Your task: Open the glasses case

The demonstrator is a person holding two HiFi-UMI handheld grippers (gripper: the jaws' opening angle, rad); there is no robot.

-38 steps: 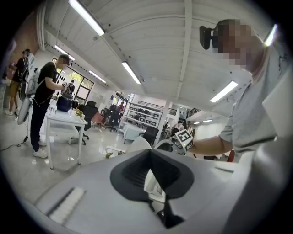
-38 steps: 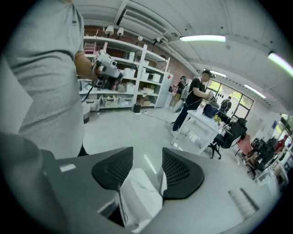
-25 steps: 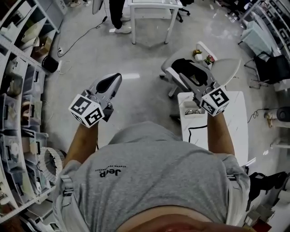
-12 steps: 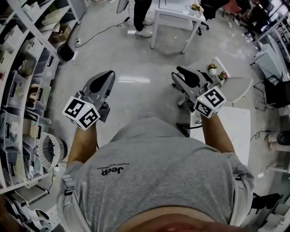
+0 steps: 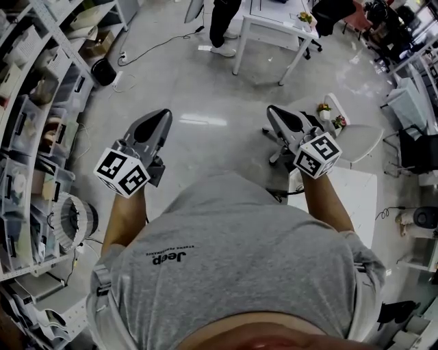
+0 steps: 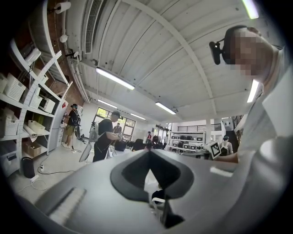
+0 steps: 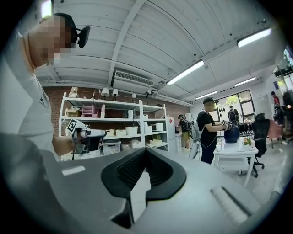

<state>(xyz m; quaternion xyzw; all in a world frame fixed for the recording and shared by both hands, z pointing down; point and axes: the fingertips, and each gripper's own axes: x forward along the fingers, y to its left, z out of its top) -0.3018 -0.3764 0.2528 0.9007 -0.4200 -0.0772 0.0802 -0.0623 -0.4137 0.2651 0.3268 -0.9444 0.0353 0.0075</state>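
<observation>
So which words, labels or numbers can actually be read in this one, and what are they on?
"Jeep": printed on the person's grey T-shirt, upside down in the head view.
The smaller line of print next to it on the T-shirt: too small to read.
Marker cubes: black and white square patterns only, no letters or numbers.
Boxes on the shelves: any labels are too small to read.

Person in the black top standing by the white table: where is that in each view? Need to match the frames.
Head view: person in the black top at the top edge, centre, seen from above, left of the white table.
Left gripper view: person left of centre, mid-height.
Right gripper view: person right of centre, at the table.
Shared landmark: shelving rack.
</observation>
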